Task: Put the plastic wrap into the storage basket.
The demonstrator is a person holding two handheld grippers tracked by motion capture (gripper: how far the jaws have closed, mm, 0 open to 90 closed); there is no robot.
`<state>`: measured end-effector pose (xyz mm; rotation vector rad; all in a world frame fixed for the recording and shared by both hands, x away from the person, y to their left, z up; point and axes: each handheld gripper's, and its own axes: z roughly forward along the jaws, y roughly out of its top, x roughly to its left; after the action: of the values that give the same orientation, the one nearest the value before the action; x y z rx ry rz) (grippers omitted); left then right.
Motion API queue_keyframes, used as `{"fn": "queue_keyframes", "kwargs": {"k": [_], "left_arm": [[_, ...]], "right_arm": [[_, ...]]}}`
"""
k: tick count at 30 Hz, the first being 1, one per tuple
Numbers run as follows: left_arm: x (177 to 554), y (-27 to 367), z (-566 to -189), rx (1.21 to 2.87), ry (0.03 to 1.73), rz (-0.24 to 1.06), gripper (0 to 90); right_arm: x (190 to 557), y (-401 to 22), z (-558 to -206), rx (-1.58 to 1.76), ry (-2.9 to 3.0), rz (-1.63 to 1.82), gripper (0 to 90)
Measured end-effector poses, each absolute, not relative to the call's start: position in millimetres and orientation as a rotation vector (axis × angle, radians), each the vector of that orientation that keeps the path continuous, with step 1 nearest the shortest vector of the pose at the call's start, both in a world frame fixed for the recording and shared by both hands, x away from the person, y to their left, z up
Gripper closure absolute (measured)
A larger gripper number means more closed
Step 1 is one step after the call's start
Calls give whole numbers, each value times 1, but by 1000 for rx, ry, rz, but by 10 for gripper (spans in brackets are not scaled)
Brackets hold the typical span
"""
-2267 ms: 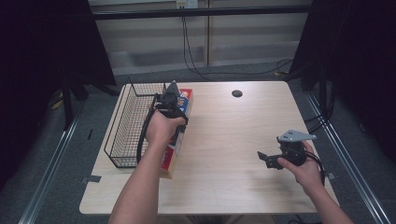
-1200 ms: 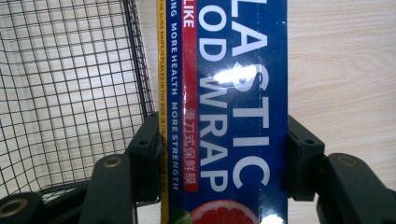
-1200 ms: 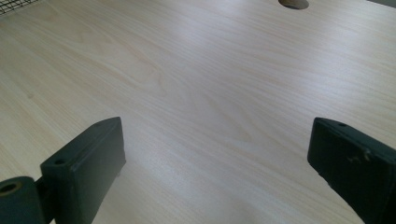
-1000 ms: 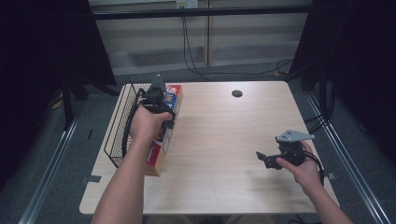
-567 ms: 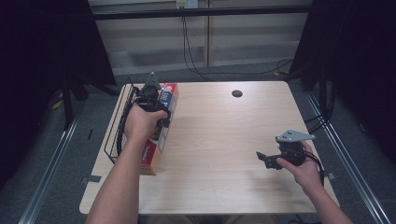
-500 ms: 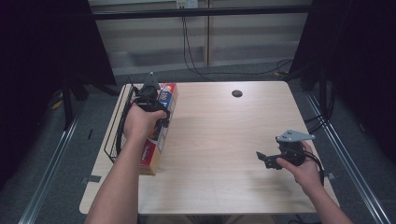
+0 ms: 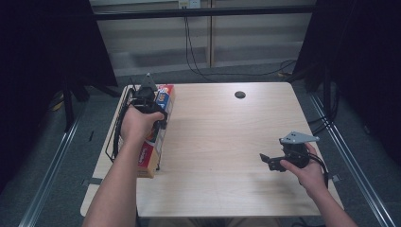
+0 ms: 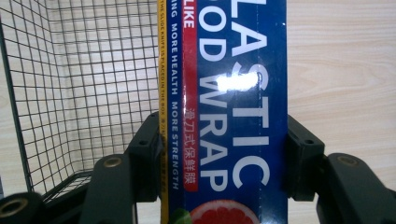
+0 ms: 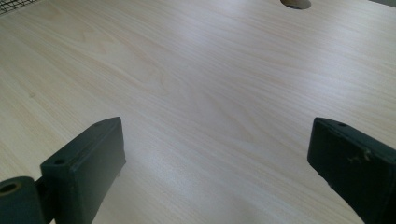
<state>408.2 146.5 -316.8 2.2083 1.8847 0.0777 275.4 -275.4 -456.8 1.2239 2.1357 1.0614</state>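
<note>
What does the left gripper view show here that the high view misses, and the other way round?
Left gripper view alone: the print on the plastic wrap box, both pads pressed on its sides, and the fine mesh of the wire basket.
High view alone: the right gripper held low over the table, jaws apart, and the round hole near the far edge.
Both: the left gripper clamping the box beside the basket on the pale wooden table.
</note>
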Motion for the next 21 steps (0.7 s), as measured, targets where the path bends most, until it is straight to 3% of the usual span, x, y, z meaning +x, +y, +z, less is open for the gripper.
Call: {"fn": "queue_keyframes", "kwargs": {"k": [21], "left_arm": [[407,165,-319,2165,1938,89,434]], "right_arm": [[276,-275,-457,1232,2138,1056,40]]}}
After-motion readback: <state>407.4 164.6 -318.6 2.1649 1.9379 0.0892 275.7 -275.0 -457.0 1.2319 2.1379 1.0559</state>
